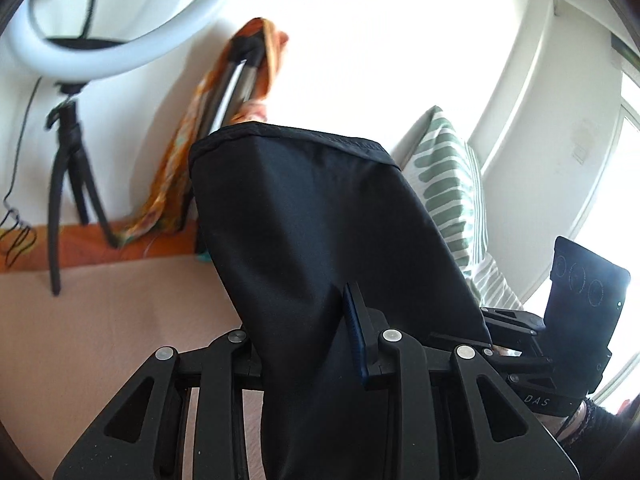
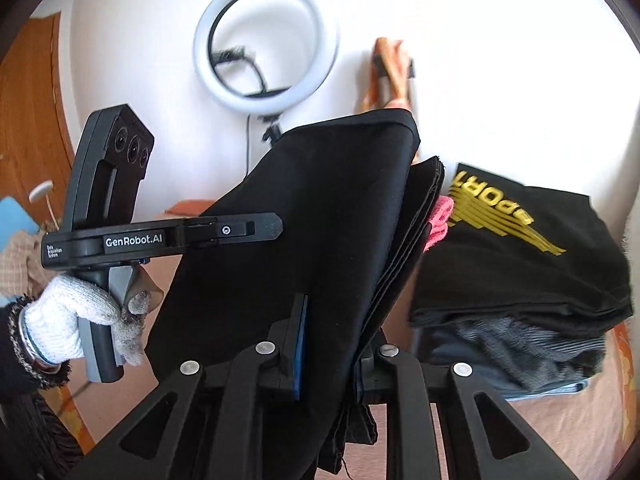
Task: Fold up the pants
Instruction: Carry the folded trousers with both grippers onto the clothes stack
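Observation:
The black pants [image 1: 320,232] are folded into a thick flat bundle and held up off the peach bed sheet [image 1: 100,340]. My left gripper [image 1: 308,344] is shut on the pants; the blue pad of one finger [image 1: 354,340] presses against the cloth. In the right wrist view the same pants [image 2: 320,208] stand between my right gripper's [image 2: 332,344] fingers, which are shut on the layered edge. The left gripper's body [image 2: 160,236] shows there at the left, clamped on the pants' side, held by a white-gloved hand [image 2: 80,312].
A stack of folded clothes topped by a black shirt with yellow print [image 2: 520,248] lies at the right, a pink cloth [image 2: 440,220] behind it. A ring light on a tripod [image 1: 80,40] stands by the wall. A green striped pillow [image 1: 448,184] leans at the right.

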`<state>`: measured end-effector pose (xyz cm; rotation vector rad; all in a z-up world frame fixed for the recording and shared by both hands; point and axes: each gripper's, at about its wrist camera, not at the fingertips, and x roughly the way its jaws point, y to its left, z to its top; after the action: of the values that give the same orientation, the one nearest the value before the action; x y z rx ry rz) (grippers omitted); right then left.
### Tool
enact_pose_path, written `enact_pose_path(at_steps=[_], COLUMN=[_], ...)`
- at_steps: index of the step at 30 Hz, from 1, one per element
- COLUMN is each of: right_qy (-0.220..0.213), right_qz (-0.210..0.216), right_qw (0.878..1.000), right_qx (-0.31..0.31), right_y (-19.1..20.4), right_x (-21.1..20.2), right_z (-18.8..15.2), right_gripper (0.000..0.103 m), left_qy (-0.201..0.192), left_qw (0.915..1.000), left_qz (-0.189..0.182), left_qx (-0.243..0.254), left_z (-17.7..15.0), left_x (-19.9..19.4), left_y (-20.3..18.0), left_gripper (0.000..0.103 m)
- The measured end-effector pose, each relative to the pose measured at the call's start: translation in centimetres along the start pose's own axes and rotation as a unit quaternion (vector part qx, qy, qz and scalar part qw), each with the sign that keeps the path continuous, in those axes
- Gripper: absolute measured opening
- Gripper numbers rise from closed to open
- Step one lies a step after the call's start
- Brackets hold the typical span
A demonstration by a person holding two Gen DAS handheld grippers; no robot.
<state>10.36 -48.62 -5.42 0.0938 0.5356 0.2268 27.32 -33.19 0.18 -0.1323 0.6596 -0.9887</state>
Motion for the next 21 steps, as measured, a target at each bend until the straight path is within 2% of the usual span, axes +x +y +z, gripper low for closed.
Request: enact_pose_path(at_steps=[5, 11, 21], right_qy=[-0.009, -0.01, 0.001], right_qz=[-0.013, -0.03, -0.038], right_qw=[1.0, 1.0, 0.999], right_qx=[-0.004, -0.003, 0.008], right_y=[-3.4, -8.7, -16.2], right_x=[-2.9, -4.7, -3.4], right_z=[2.0, 4.9, 6.0], right_gripper=[0.016, 0.016, 0.016], left_qy=[-0.011, -0.018, -0.004], left_qw=[0.9995, 0.9984, 0.999], left_qz=[-0.019, -0.035, -0.025], left_qx=[0.023, 0.041, 0.036], left_z=[2.9, 6.3, 8.7], left_x=[1.8, 6.0, 12.6], left_y=[-2.8, -5.8, -6.6], left_gripper=[0.027, 0.027, 0.027])
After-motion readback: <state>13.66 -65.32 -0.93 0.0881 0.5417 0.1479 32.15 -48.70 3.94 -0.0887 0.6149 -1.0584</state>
